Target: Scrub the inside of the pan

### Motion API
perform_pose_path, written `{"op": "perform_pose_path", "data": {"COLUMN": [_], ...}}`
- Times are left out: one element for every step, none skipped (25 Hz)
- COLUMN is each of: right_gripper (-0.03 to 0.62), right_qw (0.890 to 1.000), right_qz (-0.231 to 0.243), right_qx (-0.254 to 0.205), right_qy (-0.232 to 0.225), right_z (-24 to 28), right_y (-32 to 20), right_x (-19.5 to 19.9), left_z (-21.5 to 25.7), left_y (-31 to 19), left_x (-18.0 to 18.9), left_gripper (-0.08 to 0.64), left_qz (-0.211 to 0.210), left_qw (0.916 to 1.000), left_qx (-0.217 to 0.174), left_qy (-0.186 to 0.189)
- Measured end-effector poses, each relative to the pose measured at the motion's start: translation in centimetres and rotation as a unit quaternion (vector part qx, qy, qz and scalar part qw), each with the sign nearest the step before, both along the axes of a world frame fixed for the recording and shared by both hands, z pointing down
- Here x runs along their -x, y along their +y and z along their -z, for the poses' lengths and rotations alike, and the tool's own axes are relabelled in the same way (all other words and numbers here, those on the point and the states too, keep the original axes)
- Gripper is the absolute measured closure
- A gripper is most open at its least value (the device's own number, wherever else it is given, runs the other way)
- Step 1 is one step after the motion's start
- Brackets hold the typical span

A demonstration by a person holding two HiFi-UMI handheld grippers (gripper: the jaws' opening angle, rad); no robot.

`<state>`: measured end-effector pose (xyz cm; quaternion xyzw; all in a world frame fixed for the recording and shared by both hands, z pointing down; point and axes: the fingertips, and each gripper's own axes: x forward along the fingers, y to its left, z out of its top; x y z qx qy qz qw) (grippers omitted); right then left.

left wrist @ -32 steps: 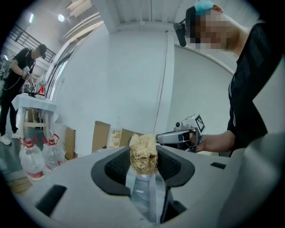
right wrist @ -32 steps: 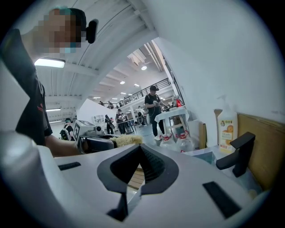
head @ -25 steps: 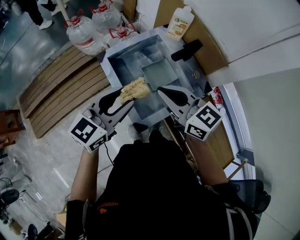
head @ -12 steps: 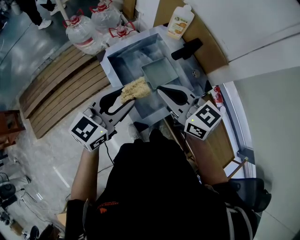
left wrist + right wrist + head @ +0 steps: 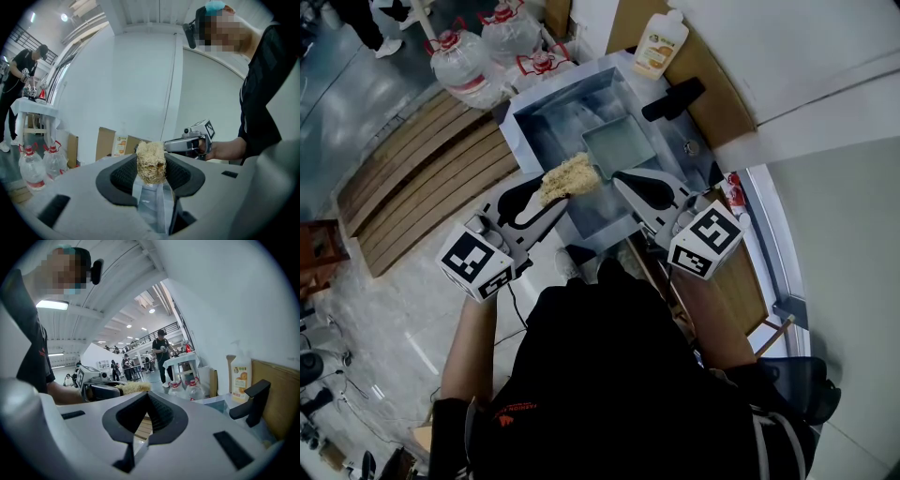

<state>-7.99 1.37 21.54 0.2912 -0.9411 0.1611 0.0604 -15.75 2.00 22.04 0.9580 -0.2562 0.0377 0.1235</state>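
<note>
Barely shifting, your left gripper (image 5: 551,192) is pinching the scrubber (image 5: 570,177) in its jaws near the pan (image 5: 623,147); your right gripper (image 5: 636,185) is pressing its jaws together, empty. All scrubbing is remaining.

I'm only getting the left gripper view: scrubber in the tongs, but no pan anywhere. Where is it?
Observer: The pan, square and grey, lies in the sink, just beyond the scrubber clamped in the left tongs.
Operator: And the right tongs, are they holding anything?
Observer: No. The right gripper view shows the right tongs shut, with nothing between them.
Operator: Is anything near the pan in the way?
Observer: A black tap stands at the sink's right rim, and its end is by the pan's far right corner.
</note>
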Motion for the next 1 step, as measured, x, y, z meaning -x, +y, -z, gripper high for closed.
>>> {"op": "perform_pose_path", "data": {"right_gripper": [0.588], "right_qw": [1.000], "right_qz": [0.000], "right_qx": [0.000], "right_qy": [0.000], "right_z": [-0.01], "right_y": [-0.03], "right_x": [0.00], "left_z": [-0.03], "left_y": [-0.04], "left_x": [-0.02], "left_gripper": [0.383], "left_qz": [0.000], "left_qw": [1.0000], "left_qx": [0.000], "left_qy": [0.000]}}
